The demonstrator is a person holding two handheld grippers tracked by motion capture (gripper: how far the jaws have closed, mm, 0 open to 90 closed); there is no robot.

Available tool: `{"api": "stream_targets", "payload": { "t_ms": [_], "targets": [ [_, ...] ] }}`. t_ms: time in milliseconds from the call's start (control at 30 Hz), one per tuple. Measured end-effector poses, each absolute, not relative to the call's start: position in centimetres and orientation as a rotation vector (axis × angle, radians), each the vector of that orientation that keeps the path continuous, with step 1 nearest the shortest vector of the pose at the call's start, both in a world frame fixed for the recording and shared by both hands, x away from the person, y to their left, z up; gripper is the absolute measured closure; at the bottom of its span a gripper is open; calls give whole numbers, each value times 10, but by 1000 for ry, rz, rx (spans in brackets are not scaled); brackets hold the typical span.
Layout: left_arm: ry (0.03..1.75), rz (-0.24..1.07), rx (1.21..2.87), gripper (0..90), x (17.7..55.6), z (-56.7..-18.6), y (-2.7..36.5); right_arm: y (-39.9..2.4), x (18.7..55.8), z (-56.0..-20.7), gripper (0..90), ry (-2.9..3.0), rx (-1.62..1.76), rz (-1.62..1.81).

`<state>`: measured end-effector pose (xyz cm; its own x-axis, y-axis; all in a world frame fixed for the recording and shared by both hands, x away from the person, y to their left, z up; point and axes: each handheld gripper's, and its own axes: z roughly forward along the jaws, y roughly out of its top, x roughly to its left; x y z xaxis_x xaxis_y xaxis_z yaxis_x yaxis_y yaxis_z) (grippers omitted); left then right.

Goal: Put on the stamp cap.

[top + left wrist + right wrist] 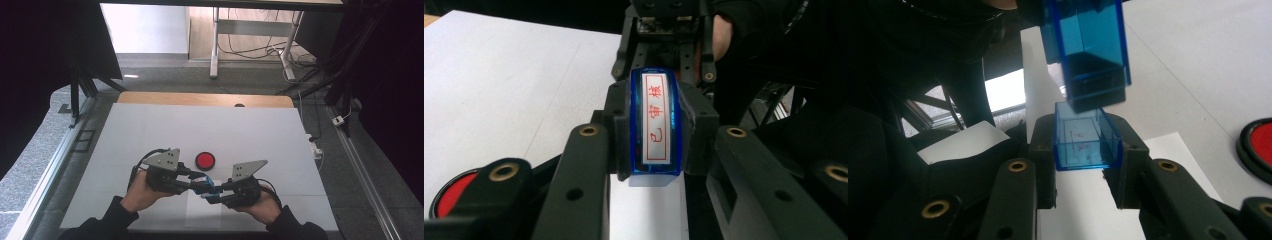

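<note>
Low in the centre of the high view, the left gripper (196,181) has its fingers clamped on a blue translucent plastic stamp body (657,125) with a white label in red characters. The right gripper (212,195) pinches the stamp's clear blue cap (1087,142) just below it. A round red ink pad (205,160) lies on the white desk (250,135) just above.

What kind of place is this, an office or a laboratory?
Probably a laboratory set up for recording. A white-covered table stands between dark curtains, with metal rails on the carpet and loose cables under a desk behind. Nothing looks like ordinary office use.
</note>
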<state>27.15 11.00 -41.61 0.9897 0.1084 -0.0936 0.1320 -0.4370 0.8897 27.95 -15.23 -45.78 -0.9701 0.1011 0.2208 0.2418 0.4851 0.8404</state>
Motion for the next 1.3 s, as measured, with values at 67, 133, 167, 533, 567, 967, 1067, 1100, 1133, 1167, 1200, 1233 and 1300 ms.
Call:
{"api": "stream_targets", "payload": {
  "t_ms": [67,133,167,533,567,967,1067,1100,1133,1167,1200,1233,1300],
  "targets": [
    [154,-24,2030,702,271,-417,109,-150,280,-458,684,-2591,-286,-1492],
    [145,-23,2032,702,271,-417,108,-149,280,-459,685,-2585,-278,-1494],
    [141,-22,2033,702,270,-417,108,-148,279,-459,684,-2584,-273,-1492],
    [111,-66,2001,702,272,-419,111,-148,280,-458,685,-2519,-232,-1531],
    [111,-68,2003,702,272,-419,111,-148,279,-457,686,-2520,-234,-1532],
    [94,-148,1980,703,274,-422,110,-147,275,-454,689,-2532,-168,-1542],
    [97,-165,1969,704,274,-423,111,-147,274,-452,689,-2524,-163,-1553],
    [98,-172,1967,704,274,-423,111,-147,273,-452,690,-2526,-159,-1553],
    [99,-174,1966,704,274,-424,111,-147,273,-452,690,-2526,-159,-1552],
    [100,-175,1964,704,274,-424,111,-147,273,-452,690,-2526,-159,-1551],
    [101,-176,1964,704,274,-425,111,-147,273,-452,690,-2528,-158,-1548],
    [101,-174,1968,704,274,-425,110,-147,273,-452,689,-2530,-158,-1544],
    [102,-162,1980,703,274,-424,109,-147,274,-453,688,-2532,-164,-1538]
  ]
}}
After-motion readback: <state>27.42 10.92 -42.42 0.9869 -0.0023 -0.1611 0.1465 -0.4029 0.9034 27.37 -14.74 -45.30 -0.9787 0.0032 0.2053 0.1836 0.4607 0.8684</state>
